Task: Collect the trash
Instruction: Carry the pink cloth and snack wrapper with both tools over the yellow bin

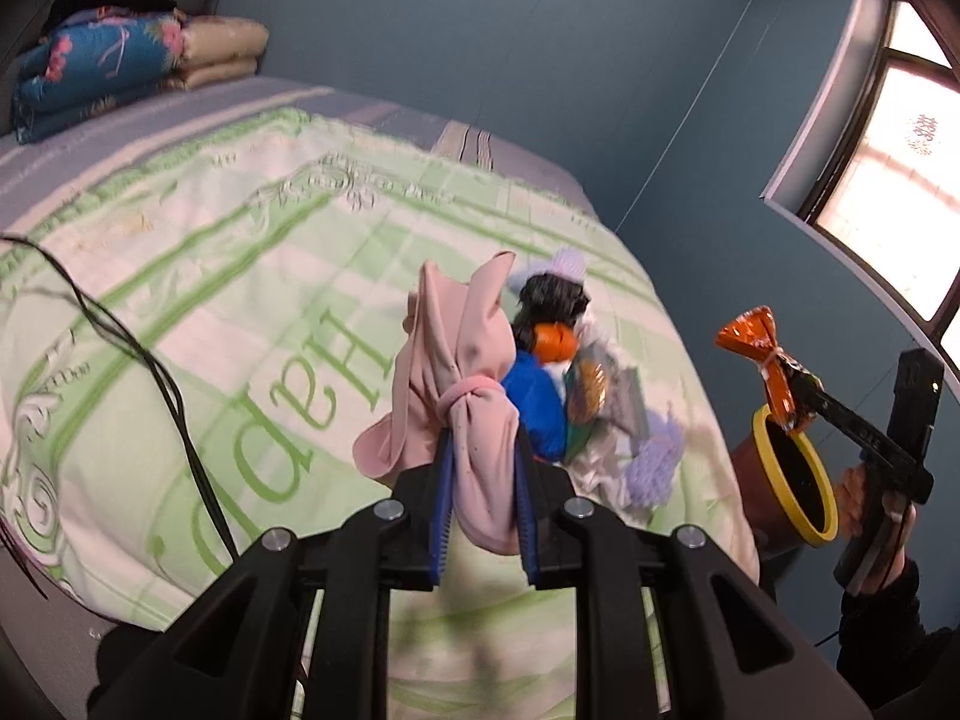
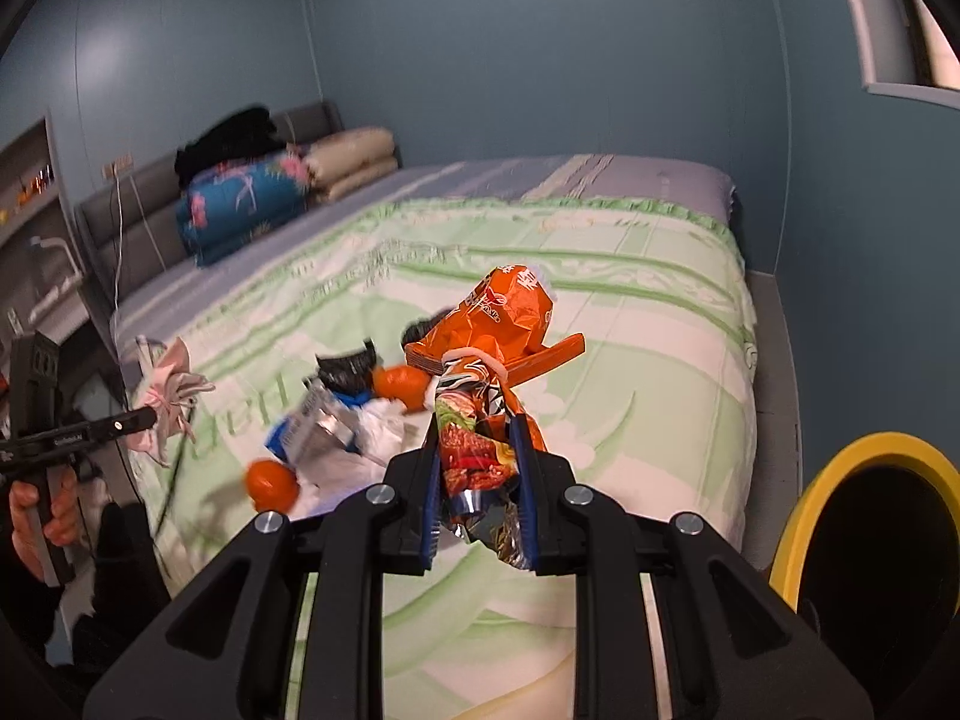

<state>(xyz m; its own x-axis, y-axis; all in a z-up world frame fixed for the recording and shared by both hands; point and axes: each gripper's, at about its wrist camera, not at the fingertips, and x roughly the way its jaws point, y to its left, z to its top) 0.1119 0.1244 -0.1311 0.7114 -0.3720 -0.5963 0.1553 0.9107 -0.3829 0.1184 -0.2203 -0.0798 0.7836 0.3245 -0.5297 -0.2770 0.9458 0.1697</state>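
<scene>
My left gripper (image 1: 480, 456) is shut on a knotted pink bag (image 1: 462, 372) and holds it above the bed. My right gripper (image 2: 477, 438) is shut on a knotted orange snack wrapper (image 2: 498, 324). In the left wrist view the right gripper (image 1: 795, 381) holds the wrapper (image 1: 759, 354) just above a bin with a yellow rim (image 1: 792, 480). The bin (image 2: 798, 516) is at the lower right in the right wrist view. A pile of trash (image 2: 354, 420) lies on the green and white bedspread (image 2: 630, 372), with oranges (image 2: 273, 483), a black bag and white paper.
Folded quilts (image 2: 252, 204) and dark clothes are stacked at the head of the bed. A black cable (image 1: 150, 372) runs across the bedspread at the left. The blue wall (image 1: 480, 30) and a window (image 1: 888, 180) are beyond the bed. A shelf (image 2: 36, 192) stands at the far left.
</scene>
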